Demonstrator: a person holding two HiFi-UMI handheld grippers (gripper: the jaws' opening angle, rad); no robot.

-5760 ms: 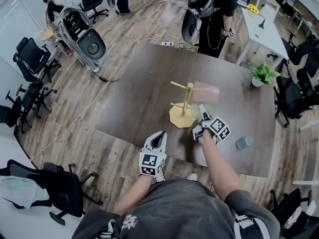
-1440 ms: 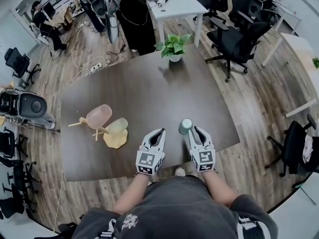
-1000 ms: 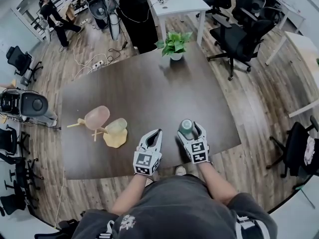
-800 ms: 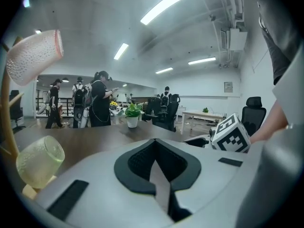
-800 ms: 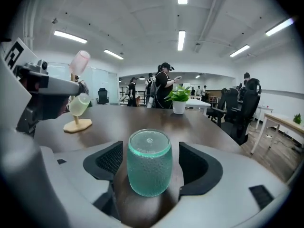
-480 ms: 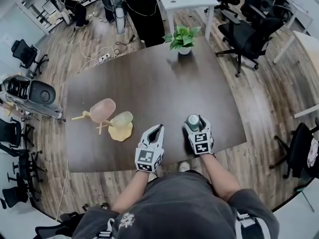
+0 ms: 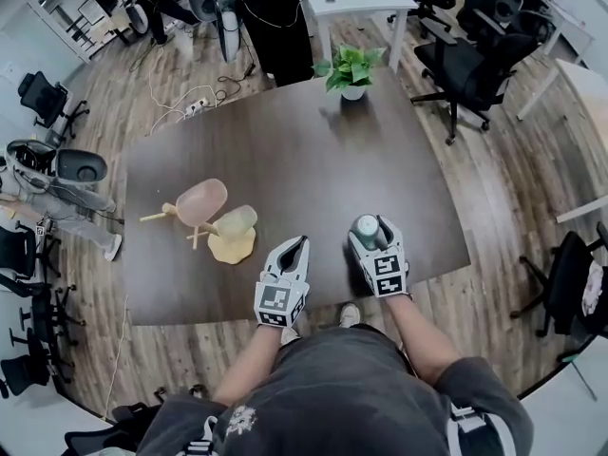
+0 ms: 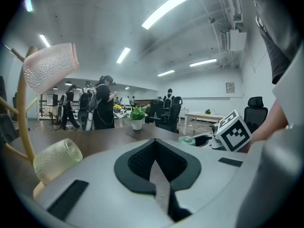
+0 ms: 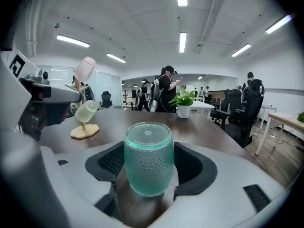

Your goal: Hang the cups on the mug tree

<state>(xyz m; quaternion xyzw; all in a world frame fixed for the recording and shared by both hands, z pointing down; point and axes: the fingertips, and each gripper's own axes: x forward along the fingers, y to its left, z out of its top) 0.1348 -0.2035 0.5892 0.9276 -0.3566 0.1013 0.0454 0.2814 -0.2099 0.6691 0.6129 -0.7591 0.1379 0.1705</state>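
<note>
- While a person stands at the near edge of the dark brown desk [image 7: 285, 150], the right gripper [image 7: 370, 229] has a teal dimpled plastic cup [image 9: 147, 158] between its fingers [image 9: 202, 167]. They have just been closing and now pinch the cup's sides, with its flat bottom facing up.
- The left gripper [image 7: 299, 243] hovers just beside it near the desk edge, its fingers [image 8: 135, 161] pressed together with nothing between them.
- Further left on the desk stands a pale wooden mug tree [image 7: 231, 246] on a flat base.
- A pink dimpled cup [image 7: 201, 200] hangs tilted on an upper peg, and a pale yellow-green cup [image 7: 237, 221] hangs tilted on a lower one.
- The teal cup is well apart from the tree.
- At the far edge of the desk sits a green plant in a white pot [image 7: 351, 72].
</note>
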